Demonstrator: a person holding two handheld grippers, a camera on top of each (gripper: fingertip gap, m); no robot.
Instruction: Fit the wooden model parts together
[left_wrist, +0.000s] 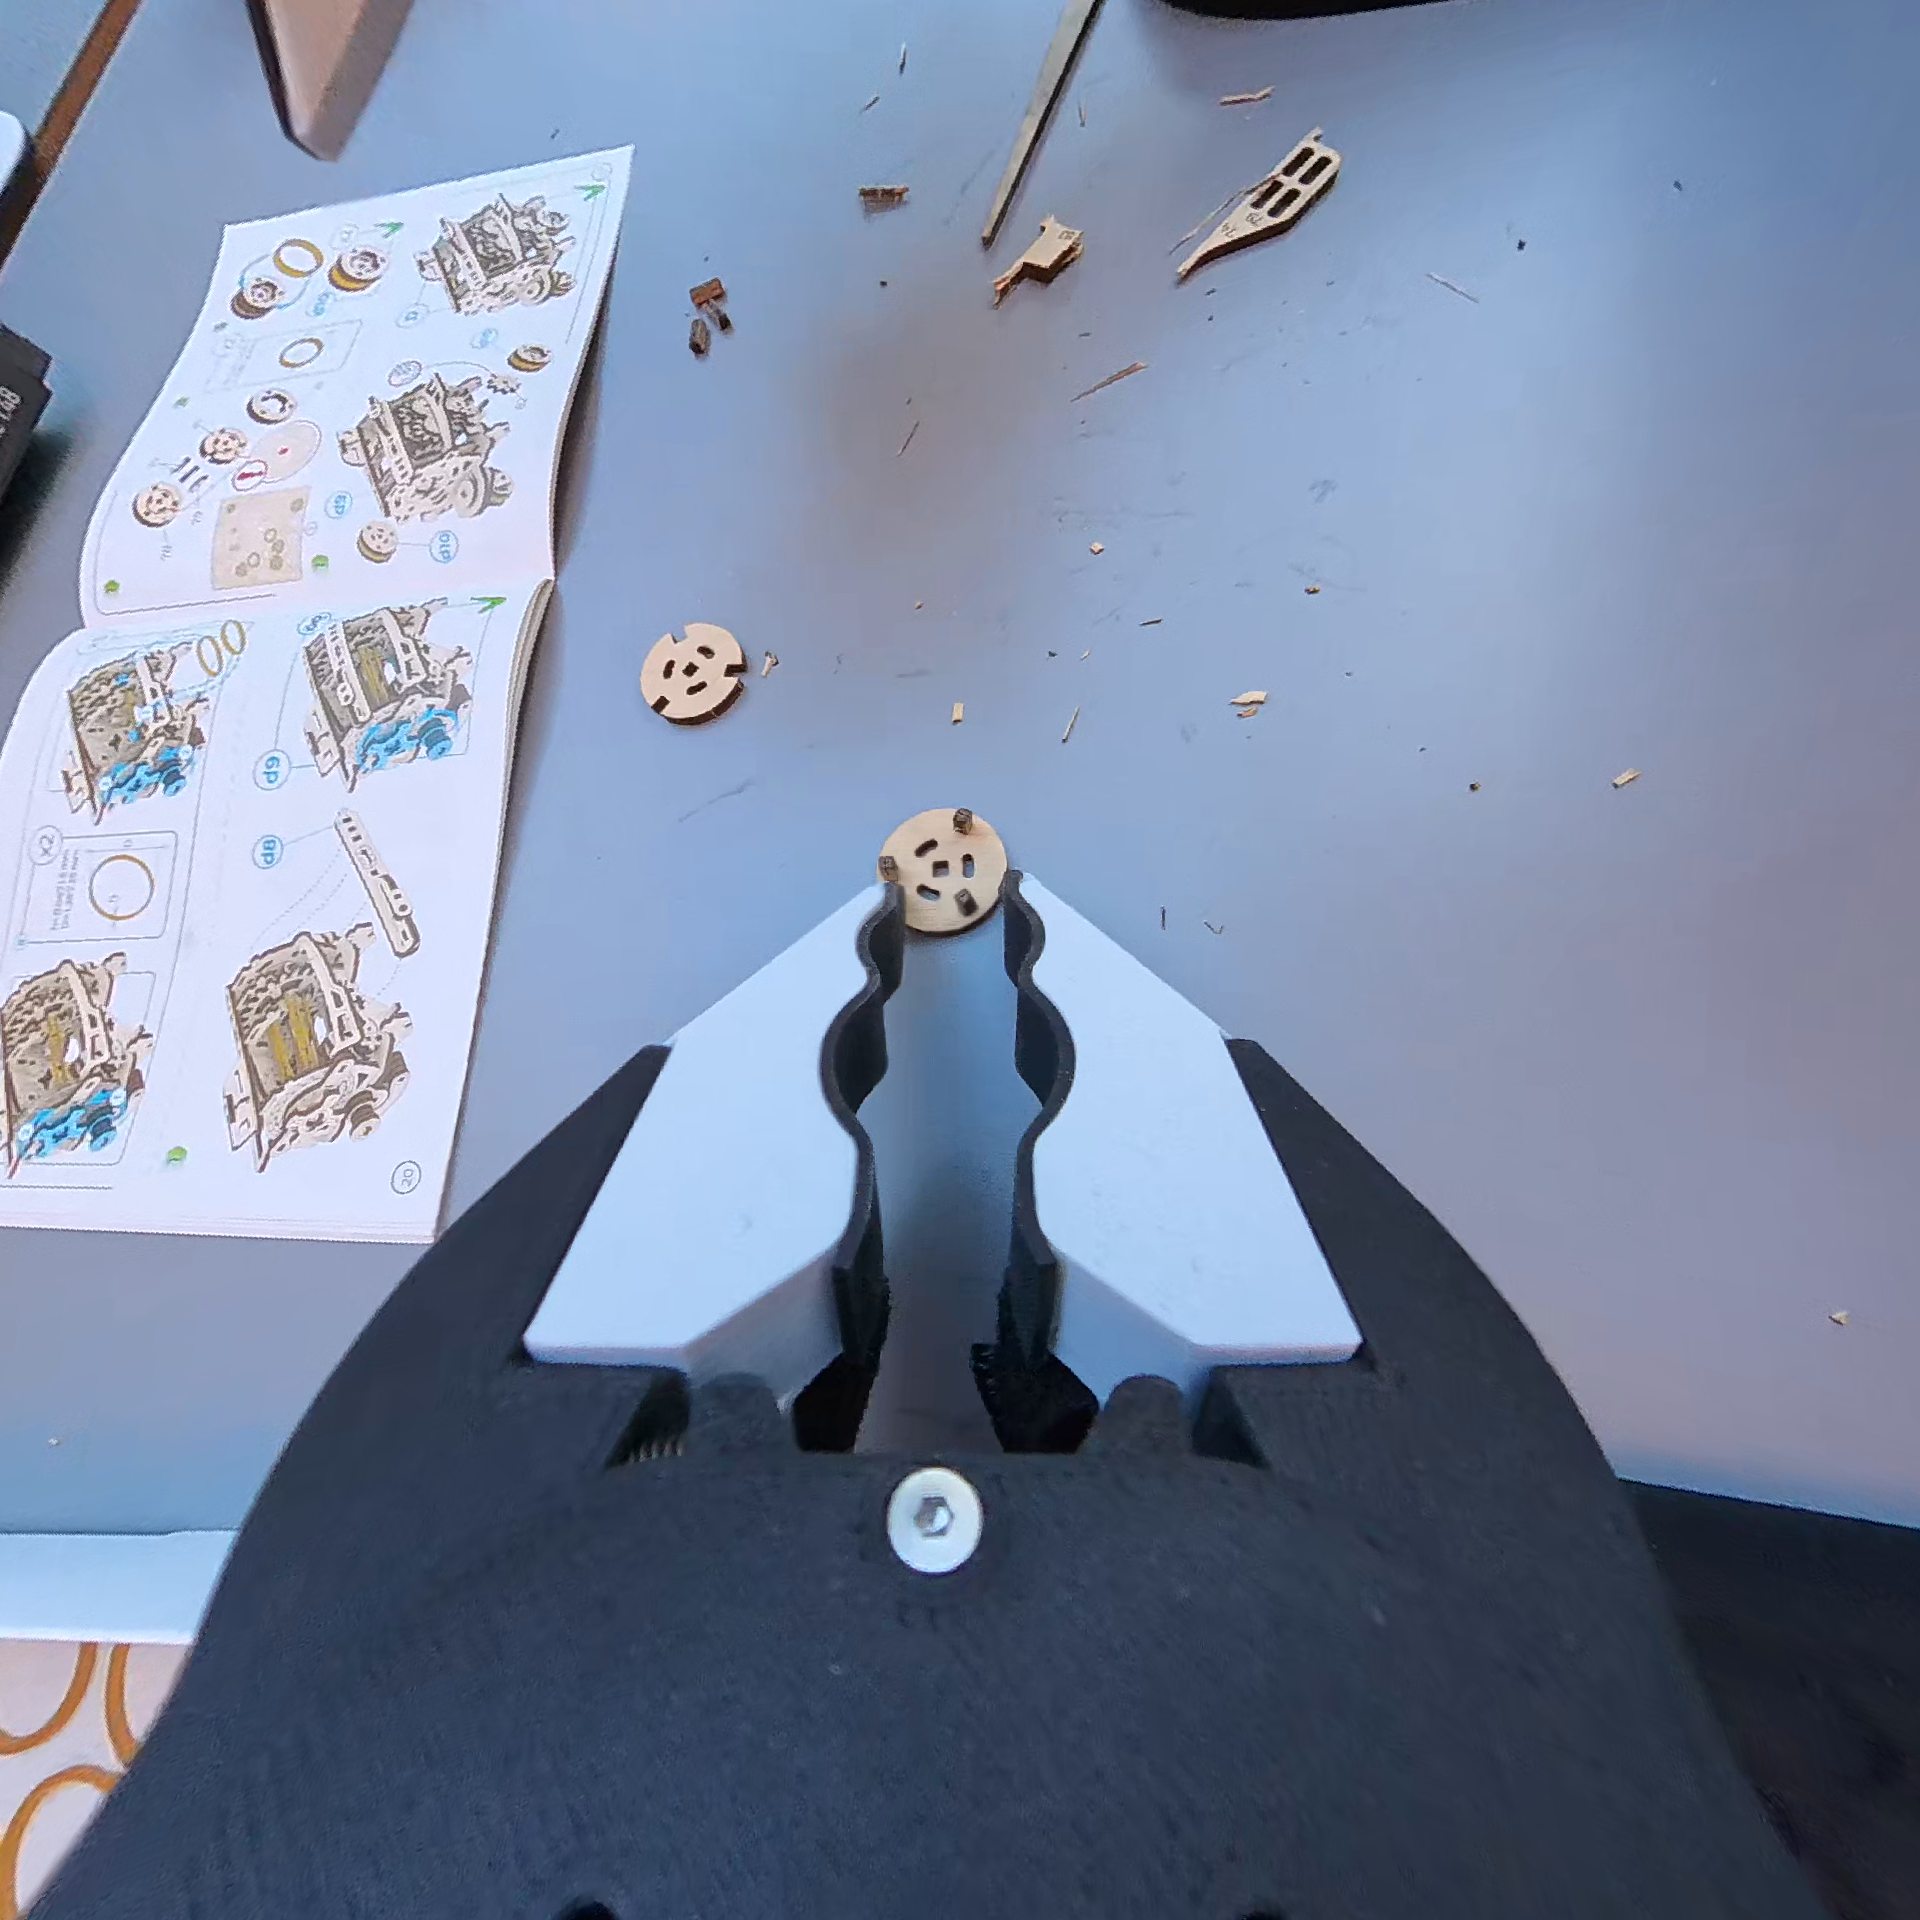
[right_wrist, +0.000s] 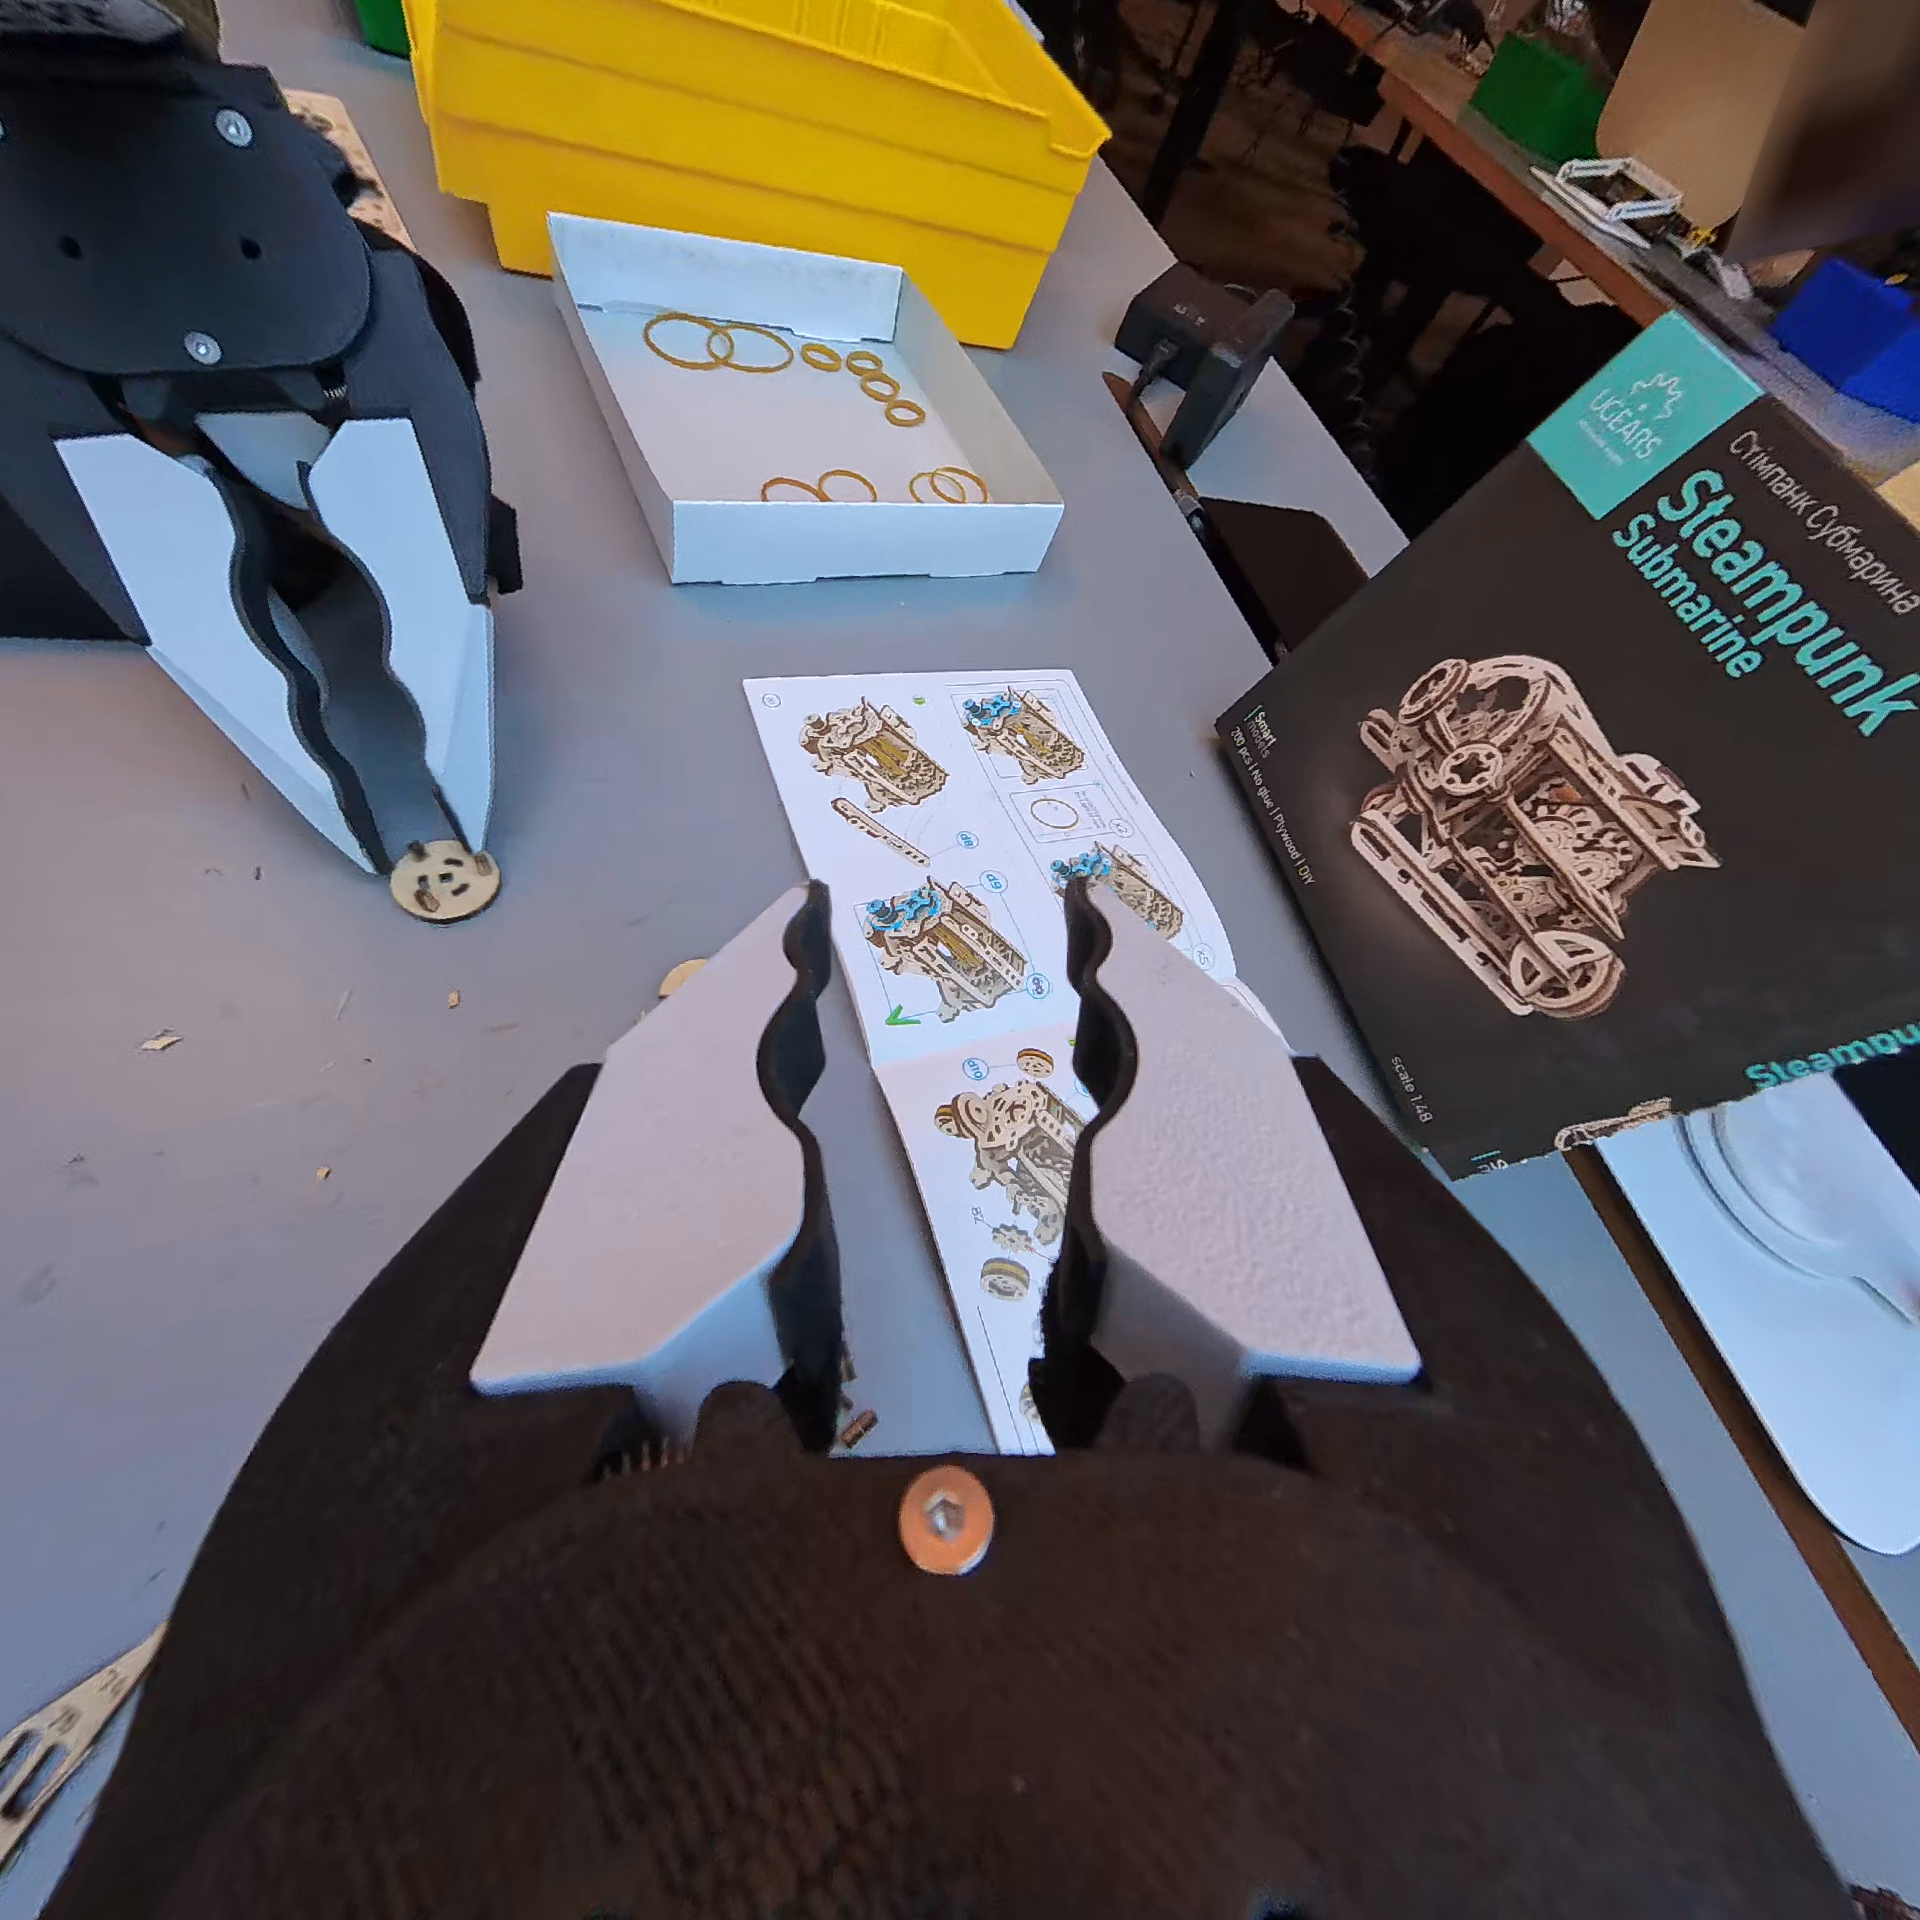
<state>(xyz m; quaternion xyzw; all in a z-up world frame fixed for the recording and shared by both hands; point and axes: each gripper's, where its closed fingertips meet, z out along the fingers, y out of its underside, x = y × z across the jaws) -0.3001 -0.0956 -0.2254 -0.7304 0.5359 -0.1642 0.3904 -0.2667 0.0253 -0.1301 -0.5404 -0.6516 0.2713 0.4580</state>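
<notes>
While flat on table, wooden disc (left_wrist: 943, 873) pegs point up.

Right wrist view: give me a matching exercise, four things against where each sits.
Things:
1. Round wooden disc with small pegs
2. Tan rubber bands
3. Open instruction booklet
4. Yellow plastic bin

Places:
A. behind the white tray
B. at the left gripper's fingertips
C. inside the shallow white cardboard tray
D. under the open right gripper

Pairs: 1-B, 2-C, 3-D, 4-A
</notes>
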